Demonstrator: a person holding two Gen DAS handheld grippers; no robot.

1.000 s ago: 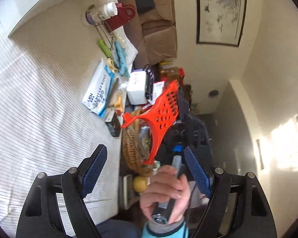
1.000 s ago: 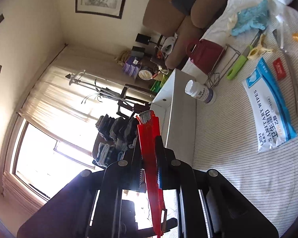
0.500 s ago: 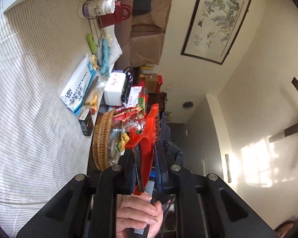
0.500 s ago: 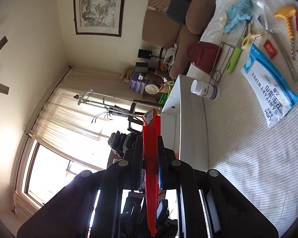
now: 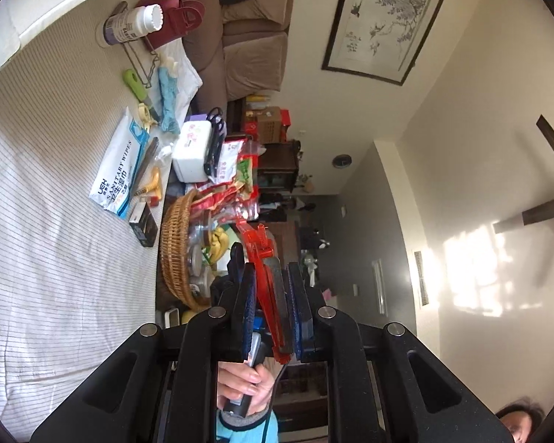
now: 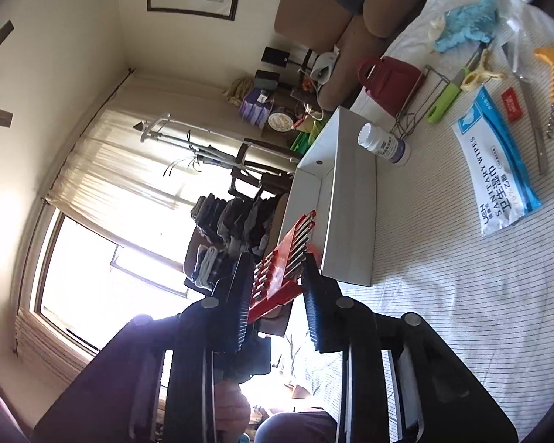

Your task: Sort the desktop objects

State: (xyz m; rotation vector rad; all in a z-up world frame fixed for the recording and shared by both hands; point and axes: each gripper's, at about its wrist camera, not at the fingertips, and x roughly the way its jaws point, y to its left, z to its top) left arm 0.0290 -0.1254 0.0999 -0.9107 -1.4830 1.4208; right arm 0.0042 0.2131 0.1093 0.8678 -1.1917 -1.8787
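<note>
The left gripper (image 5: 271, 295) is clenched on the red hex-key holder (image 5: 264, 269). The right gripper (image 6: 275, 301), jaws just opening, stands parted around its other end, pads clear. On the striped tabletop (image 6: 443, 277), a blue packet (image 6: 498, 162) reads "UEH SANITARY WIPES".

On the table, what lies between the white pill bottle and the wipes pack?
Bare striped cloth; the right wrist view shows nothing lying between pill bottle and wipes pack.

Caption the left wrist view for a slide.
Left gripper shut on the red tool holder, above a striped tablecloth with sanitary wipes and a wicker basket.
</note>
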